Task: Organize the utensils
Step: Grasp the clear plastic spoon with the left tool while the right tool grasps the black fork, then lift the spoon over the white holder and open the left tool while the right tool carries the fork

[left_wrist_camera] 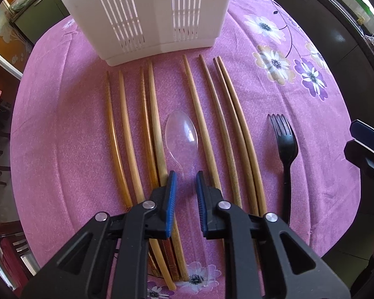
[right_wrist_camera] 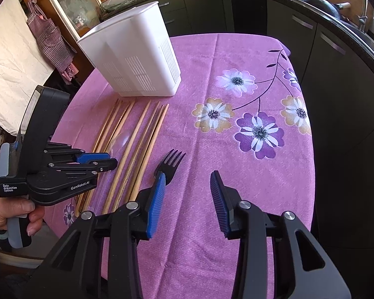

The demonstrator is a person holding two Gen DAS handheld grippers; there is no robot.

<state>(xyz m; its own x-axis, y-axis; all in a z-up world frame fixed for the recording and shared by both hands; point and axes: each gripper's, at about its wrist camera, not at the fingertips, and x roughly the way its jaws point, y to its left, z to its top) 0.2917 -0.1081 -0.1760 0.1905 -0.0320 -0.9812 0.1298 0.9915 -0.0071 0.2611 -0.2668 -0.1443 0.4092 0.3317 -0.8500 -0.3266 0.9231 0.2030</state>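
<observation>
A clear plastic spoon [left_wrist_camera: 182, 132] lies among several wooden chopsticks [left_wrist_camera: 204, 129] on the pink flowered cloth [left_wrist_camera: 69, 124]. My left gripper [left_wrist_camera: 185, 178] points down over the spoon's handle. Its blue pads stand narrowly on either side of the handle, and cloth shows in the gaps, so it is open. From the right wrist view the left gripper [right_wrist_camera: 109, 160] hangs low over the chopsticks [right_wrist_camera: 134, 149]. A black fork [left_wrist_camera: 286, 149] lies right of the chopsticks. My right gripper [right_wrist_camera: 188, 189] is open above the cloth. The fork [right_wrist_camera: 172, 162] is at its left pad, with the handle hidden behind it.
A white slotted utensil holder [left_wrist_camera: 147, 12] [right_wrist_camera: 137, 62] stands at the far end of the chopsticks. A person's hand [right_wrist_camera: 10, 214] holds the left gripper's handle. Dark cabinets [right_wrist_camera: 336, 99] run past the table's right edge. A checked apron [right_wrist_camera: 49, 37] hangs at the left.
</observation>
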